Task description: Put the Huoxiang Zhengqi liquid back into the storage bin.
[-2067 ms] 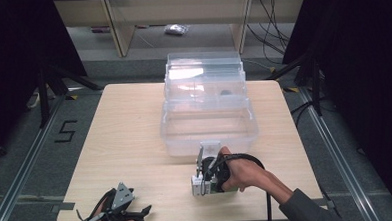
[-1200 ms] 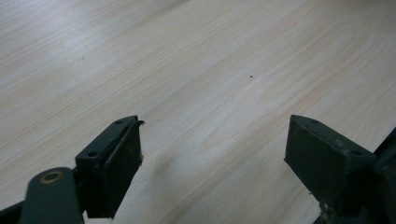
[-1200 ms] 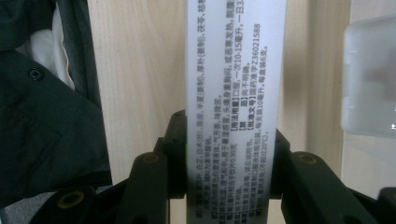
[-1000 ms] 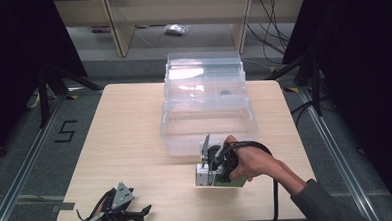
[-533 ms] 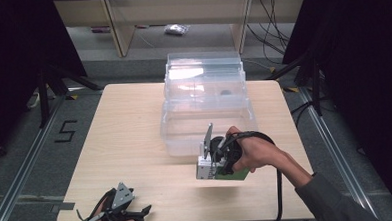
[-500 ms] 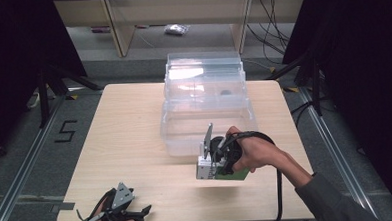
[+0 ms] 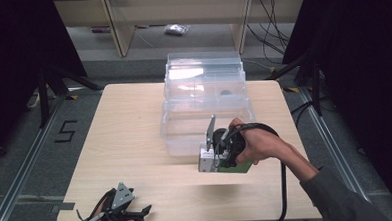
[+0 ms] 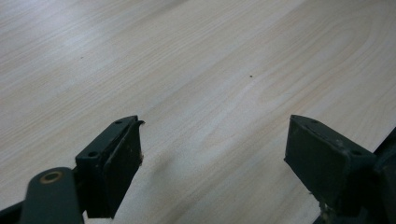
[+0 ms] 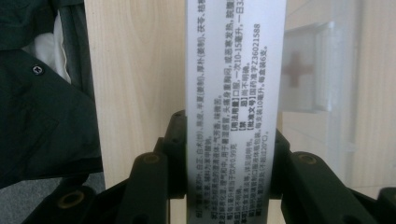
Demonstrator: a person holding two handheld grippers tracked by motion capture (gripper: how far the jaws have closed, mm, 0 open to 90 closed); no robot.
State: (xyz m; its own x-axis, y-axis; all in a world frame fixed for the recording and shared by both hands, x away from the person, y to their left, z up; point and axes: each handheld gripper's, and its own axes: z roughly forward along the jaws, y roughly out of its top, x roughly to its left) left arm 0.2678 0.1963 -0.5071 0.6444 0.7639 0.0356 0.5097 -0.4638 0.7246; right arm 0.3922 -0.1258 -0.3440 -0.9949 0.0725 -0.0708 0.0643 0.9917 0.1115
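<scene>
While one right gripper is clamping one box, the pack is sitting lifted just above the table, right in front of the clear container's near wall. Box is showing a white printed face in the right gripper view, with black text running along it and both black jaws pressing on its two sides; in the high view a green edge is peeking out under the person's right hand. One clear plastic container is standing at the table's middle-back, stepped in three tiers, and its latch with a cross mark is showing just past the box in the right gripper view. One left gripper is resting at the table's near-left corner, well apart from the container, held in the left hand; its jaws are standing spread wide with bare wood between them in the left gripper view, gripping nothing. One floor mark "5" is lying left of the table.
</scene>
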